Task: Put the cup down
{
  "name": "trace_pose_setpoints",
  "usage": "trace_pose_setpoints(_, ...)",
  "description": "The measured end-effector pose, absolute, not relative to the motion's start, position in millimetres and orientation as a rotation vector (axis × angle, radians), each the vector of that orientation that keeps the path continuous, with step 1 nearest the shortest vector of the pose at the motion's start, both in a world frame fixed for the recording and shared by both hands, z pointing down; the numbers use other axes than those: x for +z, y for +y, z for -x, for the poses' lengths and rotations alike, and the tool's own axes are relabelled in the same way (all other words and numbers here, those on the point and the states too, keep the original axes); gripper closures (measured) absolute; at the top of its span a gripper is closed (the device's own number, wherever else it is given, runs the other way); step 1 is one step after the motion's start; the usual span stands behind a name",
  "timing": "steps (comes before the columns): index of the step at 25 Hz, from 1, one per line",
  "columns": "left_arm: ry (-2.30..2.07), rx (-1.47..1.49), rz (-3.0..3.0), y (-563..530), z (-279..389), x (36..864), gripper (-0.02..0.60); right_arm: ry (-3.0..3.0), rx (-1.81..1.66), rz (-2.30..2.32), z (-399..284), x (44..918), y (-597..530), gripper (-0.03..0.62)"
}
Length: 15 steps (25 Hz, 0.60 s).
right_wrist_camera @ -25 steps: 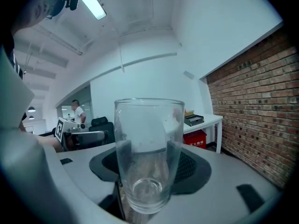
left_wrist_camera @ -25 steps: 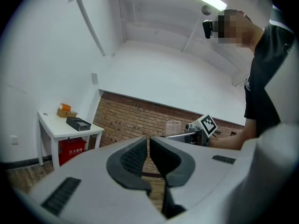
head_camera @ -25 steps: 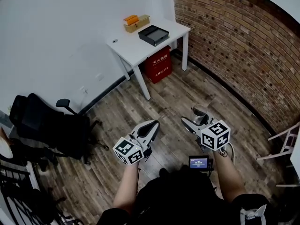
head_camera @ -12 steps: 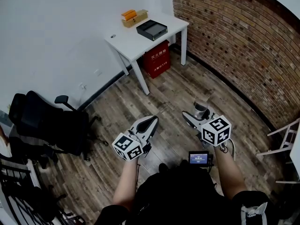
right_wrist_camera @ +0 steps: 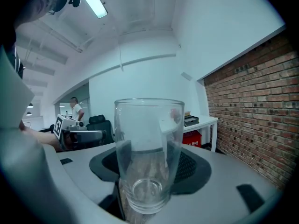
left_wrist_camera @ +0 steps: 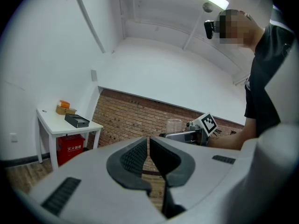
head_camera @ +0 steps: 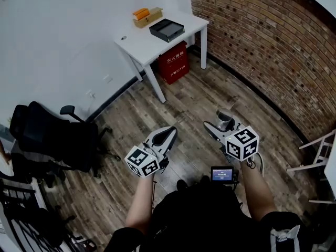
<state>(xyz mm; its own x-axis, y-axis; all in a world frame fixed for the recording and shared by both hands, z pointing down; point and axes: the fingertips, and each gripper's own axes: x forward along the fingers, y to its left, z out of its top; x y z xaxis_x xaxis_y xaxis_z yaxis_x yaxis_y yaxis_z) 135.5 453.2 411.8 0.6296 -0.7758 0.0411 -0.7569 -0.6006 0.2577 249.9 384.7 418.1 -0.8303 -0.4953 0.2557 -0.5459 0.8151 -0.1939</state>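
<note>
We see a floor of grey-brown wood planks (head_camera: 199, 96). A plain white wall (head_camera: 58, 25) meets a red brick wall (head_camera: 262, 41) at the far corner, and a white desk (head_camera: 142, 47) sits there. Near the desk's back edge lie a black tray (head_camera: 167, 30) and a tan box with an orange top (head_camera: 147, 16). A small dark item (head_camera: 123, 38) lies by its left corner. A red box (head_camera: 174, 67) stands under the desk. A black office chair (head_camera: 58, 138) sits by the white wall, well apart from the desk. A tube light (right_wrist_camera: 95, 1) glows on the white ceiling.
</note>
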Motion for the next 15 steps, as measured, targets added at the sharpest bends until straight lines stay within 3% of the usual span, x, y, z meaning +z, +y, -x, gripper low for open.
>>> trace_pose_setpoints(15,-1.322,-0.102,-2.571,418,-159,416,0.572,-2.819,0.433,-0.822,-295,431,344,0.318)
